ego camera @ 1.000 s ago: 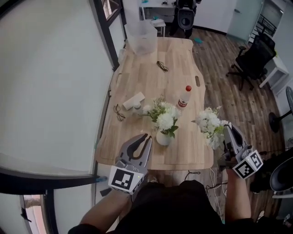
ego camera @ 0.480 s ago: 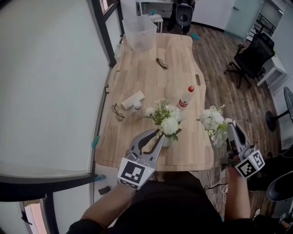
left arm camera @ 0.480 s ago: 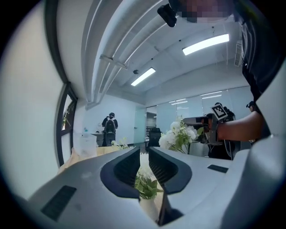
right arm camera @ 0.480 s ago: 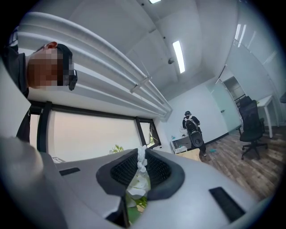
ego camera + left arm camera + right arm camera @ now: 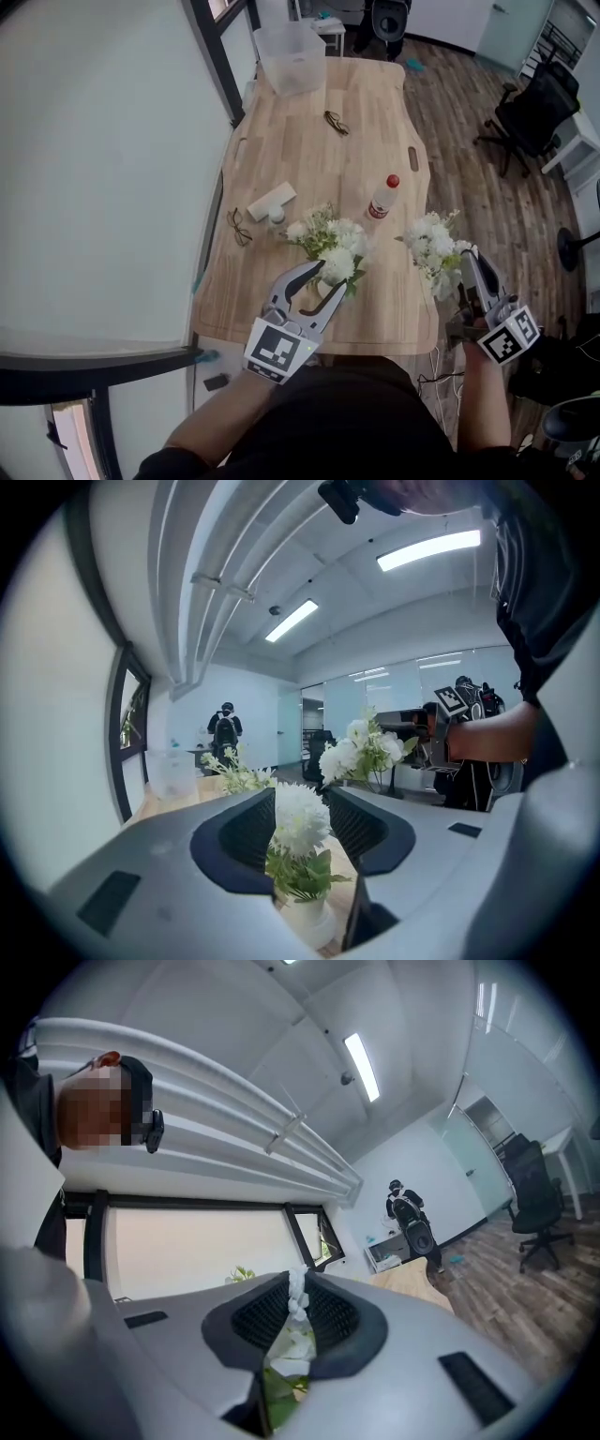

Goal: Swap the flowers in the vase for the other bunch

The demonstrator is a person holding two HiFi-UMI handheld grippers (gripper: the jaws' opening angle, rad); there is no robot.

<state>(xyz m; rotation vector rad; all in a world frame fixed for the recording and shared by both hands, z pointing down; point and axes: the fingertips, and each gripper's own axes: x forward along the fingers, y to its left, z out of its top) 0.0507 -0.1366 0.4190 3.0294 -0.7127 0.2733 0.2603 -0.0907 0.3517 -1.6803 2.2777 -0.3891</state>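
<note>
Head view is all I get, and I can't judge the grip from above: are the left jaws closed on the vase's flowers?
Observer: No. On the left gripper the jaws have just been opening and stand apart; a white bloom above the vase sits between them, not pinched.
Operator: And the right jaws?
Observer: The right gripper is shut on the other bunch, petals and a leaf pinched between its jaws.

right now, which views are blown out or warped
Head view: fisheye bows the wooden table edges, lighting even. Left gripper view: ceiling strip lights glare, vase flowers sharp. Right gripper view: window washed out white, held bunch too close, soft.
</note>
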